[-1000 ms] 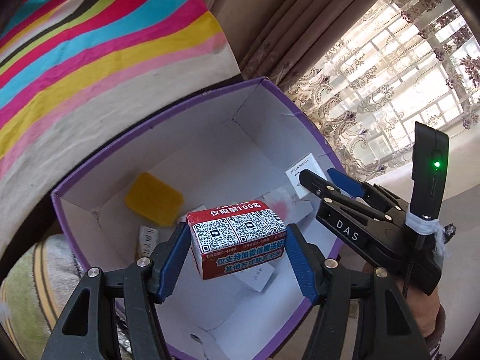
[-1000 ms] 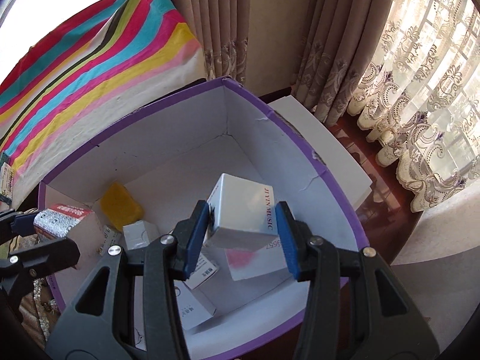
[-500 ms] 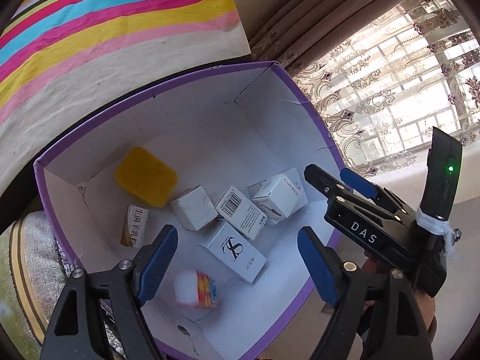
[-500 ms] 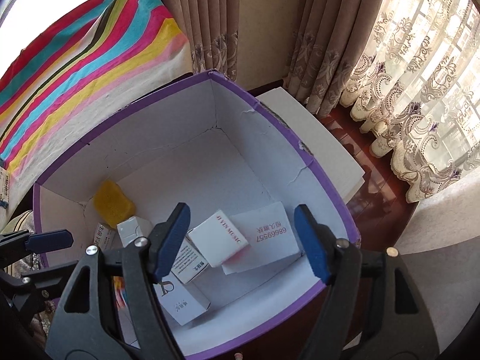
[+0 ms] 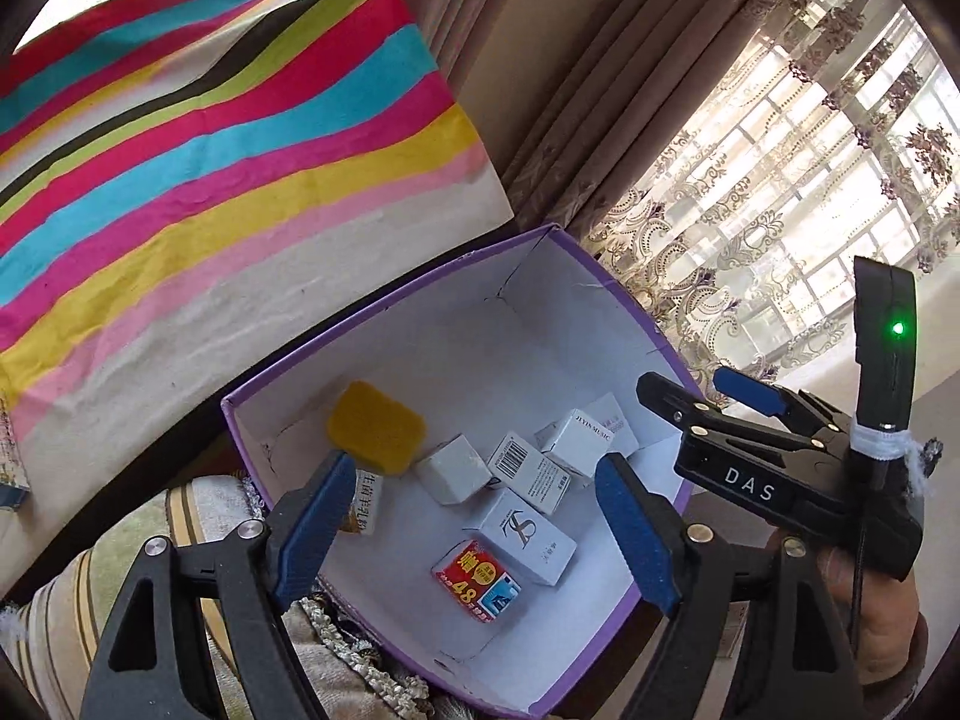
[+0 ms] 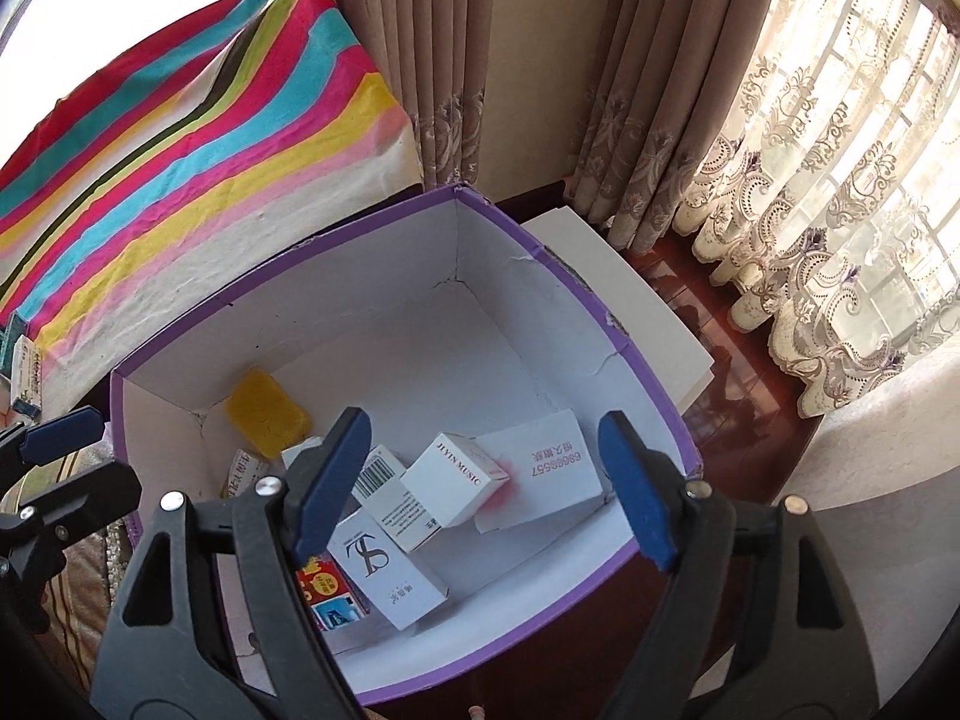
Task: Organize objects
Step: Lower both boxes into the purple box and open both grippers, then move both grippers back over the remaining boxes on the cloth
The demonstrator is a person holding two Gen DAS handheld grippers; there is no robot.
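Purple box (image 6: 648,384): sponge (image 6: 267,420), small cartons inside; left tongs (image 5: 474,531) and right tongs (image 6: 483,486) just opened, both empty

You're working in a home, likely a living room or bedroom by a window. Heavy brown curtains (image 6: 444,60) hang to the floor beside embroidered lace sheers (image 6: 828,192) over a gridded window (image 5: 798,138). A bright striped cloth (image 5: 210,138) is spread over furniture, a fringed striped cushion (image 5: 198,516) lies beside it, and the floor (image 6: 738,360) is polished dark wood.
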